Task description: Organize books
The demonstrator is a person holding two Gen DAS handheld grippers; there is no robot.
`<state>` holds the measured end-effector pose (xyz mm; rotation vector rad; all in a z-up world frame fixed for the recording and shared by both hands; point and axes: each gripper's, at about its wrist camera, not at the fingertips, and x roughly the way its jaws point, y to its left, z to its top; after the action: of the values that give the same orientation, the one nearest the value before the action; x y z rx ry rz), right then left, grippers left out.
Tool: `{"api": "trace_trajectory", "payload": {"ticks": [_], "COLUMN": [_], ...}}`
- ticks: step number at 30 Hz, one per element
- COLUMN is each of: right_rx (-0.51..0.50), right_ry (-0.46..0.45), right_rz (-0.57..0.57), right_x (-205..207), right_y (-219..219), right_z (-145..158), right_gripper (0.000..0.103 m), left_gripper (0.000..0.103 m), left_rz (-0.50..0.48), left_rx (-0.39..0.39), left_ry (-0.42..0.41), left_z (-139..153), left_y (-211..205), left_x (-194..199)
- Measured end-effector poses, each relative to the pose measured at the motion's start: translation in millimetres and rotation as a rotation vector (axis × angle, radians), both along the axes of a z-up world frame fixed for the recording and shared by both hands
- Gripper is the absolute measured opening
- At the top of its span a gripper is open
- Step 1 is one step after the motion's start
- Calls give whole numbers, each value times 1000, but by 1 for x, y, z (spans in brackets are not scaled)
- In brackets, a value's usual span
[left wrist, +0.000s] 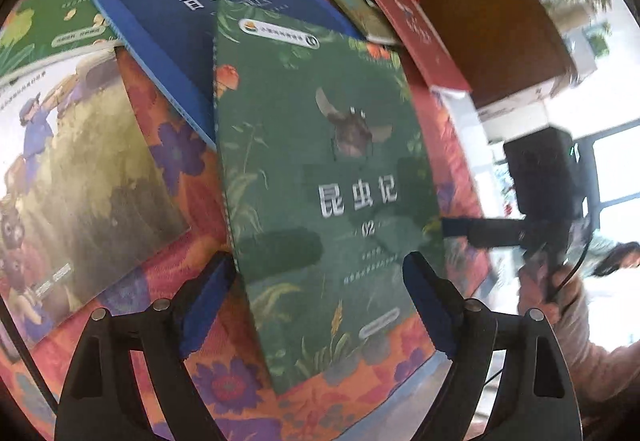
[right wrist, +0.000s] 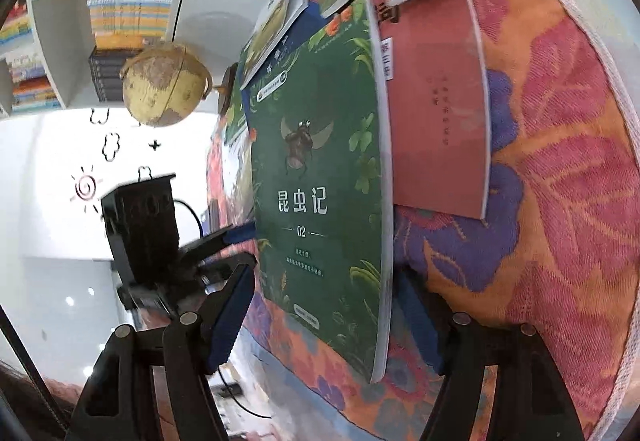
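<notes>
A green insect book marked 02 (left wrist: 320, 177) lies on top of several scattered books on a flowered cloth (left wrist: 224, 381). My left gripper (left wrist: 320, 273) is open, its blue-padded fingers standing on either side of the book's near end. In the right wrist view the same green book (right wrist: 320, 177) lies between the open fingers of my right gripper (right wrist: 324, 289), at its long edge. The right gripper also shows in the left wrist view (left wrist: 452, 227) at the book's right edge. The left gripper shows in the right wrist view (right wrist: 236, 237) at the book's left edge.
Around the green book lie a blue book (left wrist: 160, 25), a red book (left wrist: 416, 29), a red-brown book (right wrist: 436, 113) and picture books (left wrist: 80, 169). A brown box (left wrist: 488, 13) stands behind. A globe (right wrist: 164, 85) and bookshelves (right wrist: 120, 13) are beyond the table.
</notes>
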<state>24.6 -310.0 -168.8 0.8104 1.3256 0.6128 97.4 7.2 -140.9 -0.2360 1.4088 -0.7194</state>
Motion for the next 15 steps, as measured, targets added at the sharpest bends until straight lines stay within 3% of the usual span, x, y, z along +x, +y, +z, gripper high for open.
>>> {"api": "trace_trajectory", "payload": {"ticks": [4,5,6,7,8,9,10,13,15], "right_rx": [-20,-26,-34,-75,-135,-208,-265,-347,-414], "right_ry": [-58,-66,-70,-81,-88,-91,-89,-137,-187], "right_rz": [44,48,46,45,41,30,12,23,62], "right_x": [7,9,11,12,13,12,10,4,0], "right_y": [14,17,20,23,25,24,21,32,47], "right_z": [5,5,6,8,9,10,12,26,39], "right_gripper": [74,74,72,60,48,23,16,15,14], "left_gripper": [85,81,68,61,48,36,28,21,21], "left_rz": [25,31,33,32,33,36,49,92,64], "left_rx": [-50,-40,-12,27,80,104,123,91,159], "left_ry": [22,16,7,-4,-17,-17,-5,28,-43], "left_z": [-1,0,1,1,3,2,2,0,7], "left_y": [3,5,6,3,3,1,5,17,9], "left_x": [3,3,2,1,0,1,2,2,-6]}}
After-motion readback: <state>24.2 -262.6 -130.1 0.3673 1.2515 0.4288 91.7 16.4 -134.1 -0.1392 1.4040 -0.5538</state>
